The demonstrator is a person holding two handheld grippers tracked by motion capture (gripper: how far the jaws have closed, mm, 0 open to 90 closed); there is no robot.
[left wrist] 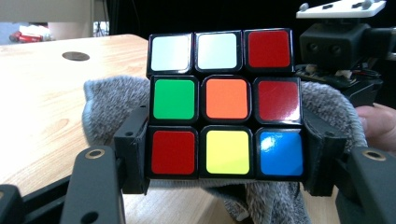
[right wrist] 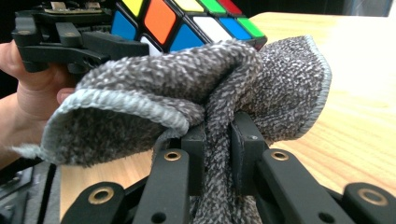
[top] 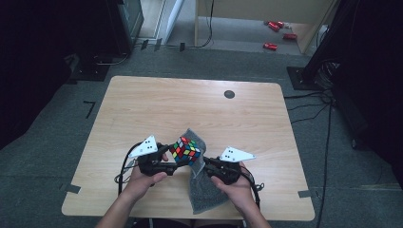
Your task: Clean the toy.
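Note:
A scrambled colour cube point(top: 186, 150) is held above the wooden table point(top: 142, 109) near its front edge. My left gripper point(top: 167, 157) is shut on the cube point(left wrist: 226, 105), one jaw pressing each side. A grey cloth point(top: 205, 183) hangs from my right gripper point(top: 207, 164), which is shut on a fold of the cloth point(right wrist: 217, 154). The cloth point(left wrist: 105, 105) lies against the far side of the cube point(right wrist: 187, 21), wrapping behind and under it. The right gripper's body point(left wrist: 343, 44) stands just beyond the cube in the left gripper view.
A dark round grommet point(top: 229, 94) is set in the table toward the back right. Red objects point(top: 276, 33) lie on the floor beyond the table. Dark equipment and cables point(top: 328, 76) stand at the right, and grey carpet surrounds the table.

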